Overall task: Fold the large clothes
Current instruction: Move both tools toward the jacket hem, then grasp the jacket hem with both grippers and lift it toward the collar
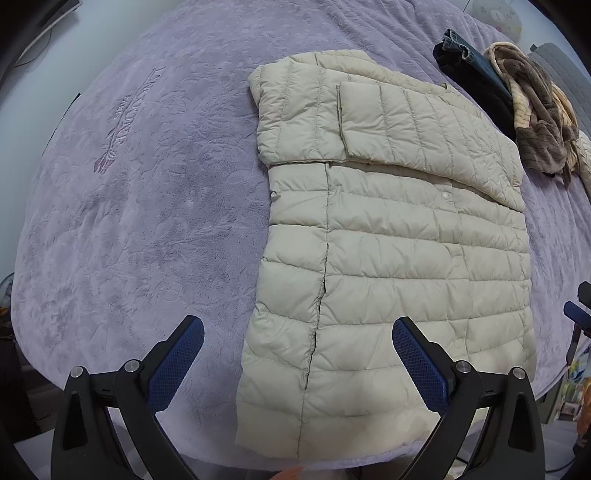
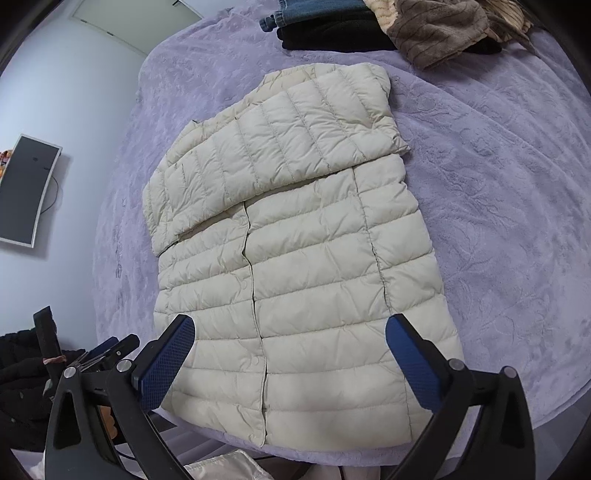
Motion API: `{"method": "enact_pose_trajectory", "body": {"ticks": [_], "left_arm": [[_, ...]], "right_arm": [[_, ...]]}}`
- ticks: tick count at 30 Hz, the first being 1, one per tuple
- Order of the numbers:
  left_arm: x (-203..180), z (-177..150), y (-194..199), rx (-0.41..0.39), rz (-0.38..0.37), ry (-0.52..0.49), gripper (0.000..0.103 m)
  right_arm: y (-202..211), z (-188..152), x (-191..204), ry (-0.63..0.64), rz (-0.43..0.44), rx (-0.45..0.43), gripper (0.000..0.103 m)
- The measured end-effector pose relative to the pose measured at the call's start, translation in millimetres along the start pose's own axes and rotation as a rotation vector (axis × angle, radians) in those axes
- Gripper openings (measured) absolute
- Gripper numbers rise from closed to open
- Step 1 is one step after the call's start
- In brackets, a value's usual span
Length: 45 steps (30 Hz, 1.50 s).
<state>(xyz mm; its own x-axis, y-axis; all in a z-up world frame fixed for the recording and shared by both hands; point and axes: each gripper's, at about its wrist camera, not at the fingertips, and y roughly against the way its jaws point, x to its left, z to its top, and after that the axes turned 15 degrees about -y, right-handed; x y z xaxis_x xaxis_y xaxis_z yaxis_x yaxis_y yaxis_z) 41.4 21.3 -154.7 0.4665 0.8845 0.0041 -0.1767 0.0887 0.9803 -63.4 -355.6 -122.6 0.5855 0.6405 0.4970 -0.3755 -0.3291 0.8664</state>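
Note:
A cream quilted puffer jacket (image 1: 391, 258) lies flat on the purple bedspread (image 1: 147, 221), front up, with both sleeves folded across the chest. It also shows in the right wrist view (image 2: 306, 258). My left gripper (image 1: 297, 350) is open and empty, hovering above the jacket's hem at its left part. My right gripper (image 2: 290, 349) is open and empty above the hem near the centre opening. The right gripper's tip shows at the right edge of the left wrist view (image 1: 580, 314).
A pile of other clothes lies at the far side of the bed: dark jeans (image 1: 469, 62) and a brown striped fleece (image 1: 539, 122), also seen in the right wrist view (image 2: 436, 29). A monitor (image 2: 26, 192) hangs on the wall to the left.

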Motion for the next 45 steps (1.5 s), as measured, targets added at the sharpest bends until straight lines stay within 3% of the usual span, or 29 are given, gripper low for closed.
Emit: {"method": "enact_pose_trajectory", "body": {"ticks": [9,17,27,34,39,45], "left_arm": [[10.6,-20.6,-15.6,0.043,0.019,-0.011,0.102],[29.4,-45.6,-33.7,0.093,-0.034,0.024,0.102],[61.3,-67.4,-63.9,0.161,-0.207,0.146,0.102],[54.2,-77.1,-80.1,0.179,-0.402,0.164,0.102],[29.4,-77.2,-84.9,0.201,-0.442,0.106,0.102],[15.2,-75.4,-88.6,0.209,-0.471,0.078,0.102]], "right_arm": [[-1.2,-3.6,-39.1,-0.123,-0.032,0.035,0.103],[-4.7,-13.4,-86.3,-0.247,-0.072,0.073,0.103],[-9.6,-29.2,-147.9,-0.445,-0.062,0.093,0.103],[-27.3,-43.5,-174.1,-0.566,0.078,0.149,0.103],[-49.3,-54.5,-178.2,-0.650,0.204,0.198,0.103],[-59.5,-55.4,-155.4,-0.603,0.292,0.241,0.103]]}}
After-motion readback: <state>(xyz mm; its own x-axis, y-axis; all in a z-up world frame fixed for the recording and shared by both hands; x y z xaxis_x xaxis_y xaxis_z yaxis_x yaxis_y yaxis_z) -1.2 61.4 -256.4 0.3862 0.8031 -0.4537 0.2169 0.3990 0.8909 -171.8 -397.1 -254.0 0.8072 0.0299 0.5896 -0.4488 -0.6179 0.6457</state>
